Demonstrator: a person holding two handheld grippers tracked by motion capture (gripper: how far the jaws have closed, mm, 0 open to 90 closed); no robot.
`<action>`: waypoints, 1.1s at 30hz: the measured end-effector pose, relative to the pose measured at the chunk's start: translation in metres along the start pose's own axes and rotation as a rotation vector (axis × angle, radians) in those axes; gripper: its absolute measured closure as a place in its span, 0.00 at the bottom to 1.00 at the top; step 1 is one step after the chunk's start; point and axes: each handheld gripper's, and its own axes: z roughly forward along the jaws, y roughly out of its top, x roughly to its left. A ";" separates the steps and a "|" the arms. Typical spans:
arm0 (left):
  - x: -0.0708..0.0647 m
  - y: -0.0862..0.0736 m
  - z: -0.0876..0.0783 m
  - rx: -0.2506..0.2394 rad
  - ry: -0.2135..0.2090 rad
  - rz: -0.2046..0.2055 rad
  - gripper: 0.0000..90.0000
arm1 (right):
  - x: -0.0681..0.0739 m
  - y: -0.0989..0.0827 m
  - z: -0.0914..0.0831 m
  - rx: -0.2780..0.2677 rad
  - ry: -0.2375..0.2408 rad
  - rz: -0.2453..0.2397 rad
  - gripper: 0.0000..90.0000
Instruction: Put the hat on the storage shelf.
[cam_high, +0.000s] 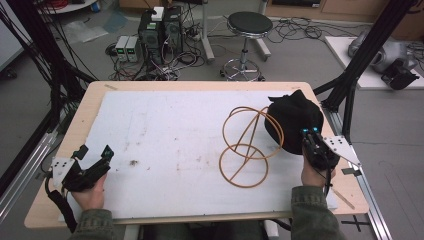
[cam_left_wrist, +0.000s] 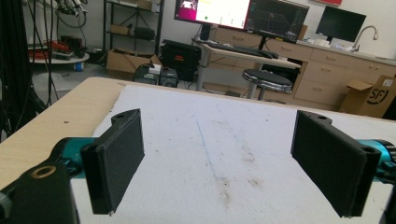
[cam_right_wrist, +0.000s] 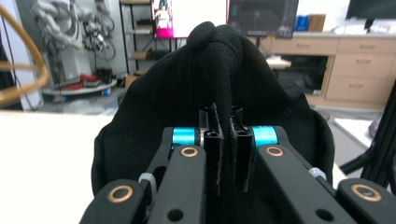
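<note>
Dim, grainy high view; both gripper views brighter, backgrounds perhaps slightly soft.

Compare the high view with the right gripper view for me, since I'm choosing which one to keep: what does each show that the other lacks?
High view alone: the left hand-held gripper, its jaws open over the white mat, the whole wire hoop stand and a stool on the floor beyond the table.

Right gripper view alone: a close look at the jaws of the right hand-held gripper pinching a fold of the black hat, with screens and wooden drawers behind.

Both: the hat, the right hand-held gripper on it, the mat, and part of the stand.
</note>
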 end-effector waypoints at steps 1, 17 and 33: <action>0.000 0.000 0.000 0.001 -0.001 0.000 0.19 | 0.000 0.001 -0.001 -0.010 0.000 0.002 0.97; 0.000 0.000 -0.001 0.000 0.000 -0.001 0.19 | 0.005 0.037 -0.011 -0.151 0.029 0.042 0.97; -0.001 0.000 -0.001 0.002 -0.004 0.001 0.19 | 0.007 0.079 -0.018 -0.253 0.089 0.056 0.97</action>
